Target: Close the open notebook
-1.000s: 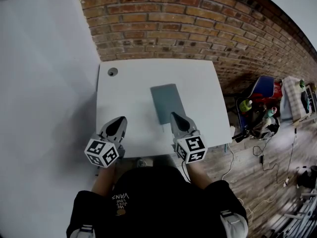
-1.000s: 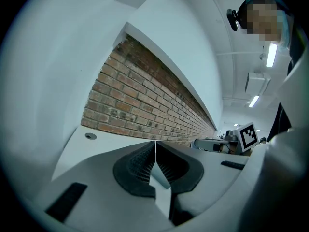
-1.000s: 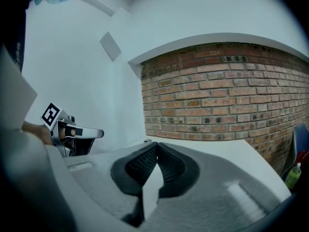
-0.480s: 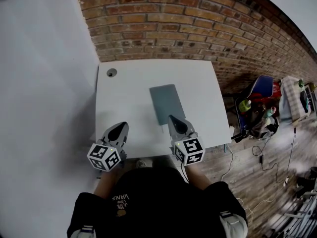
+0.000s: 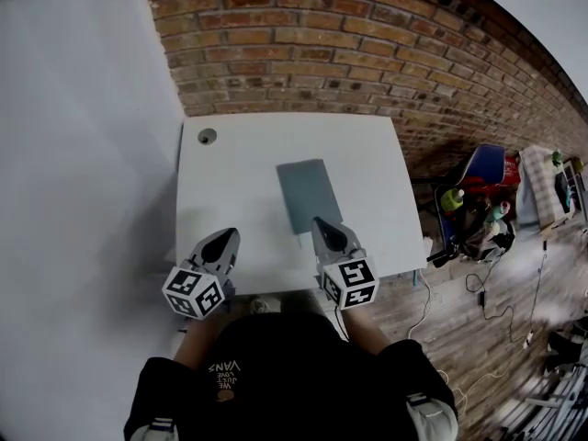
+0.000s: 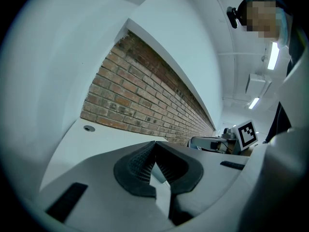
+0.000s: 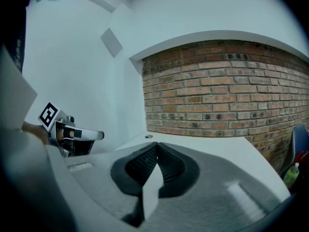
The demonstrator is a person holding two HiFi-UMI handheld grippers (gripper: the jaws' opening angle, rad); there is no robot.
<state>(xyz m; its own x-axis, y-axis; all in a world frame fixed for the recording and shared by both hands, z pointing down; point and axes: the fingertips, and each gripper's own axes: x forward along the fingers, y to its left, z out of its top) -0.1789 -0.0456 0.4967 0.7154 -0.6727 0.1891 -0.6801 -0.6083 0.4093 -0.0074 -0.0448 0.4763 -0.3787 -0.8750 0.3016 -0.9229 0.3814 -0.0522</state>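
A grey-blue notebook (image 5: 308,194) lies closed and flat in the middle of the white table (image 5: 239,168). My right gripper (image 5: 323,224) hovers at the notebook's near right corner, jaws shut with nothing between them (image 7: 157,146). My left gripper (image 5: 223,238) is over the table's near left part, well left of the notebook. Its jaws have just been closing and stand shut and empty (image 6: 154,143). Neither gripper view shows the notebook. Each gripper appears in the other's view: the right gripper (image 6: 212,142), the left gripper (image 7: 72,135).
A round cable hole (image 5: 208,137) sits in the table's far left corner. A brick wall (image 5: 367,53) runs behind the table and a white wall stands at the left. On the wooden floor at right are a blue chair (image 5: 491,165), bottles and cables.
Both grippers have drawn back a little toward the table's near edge. The notebook has not moved.
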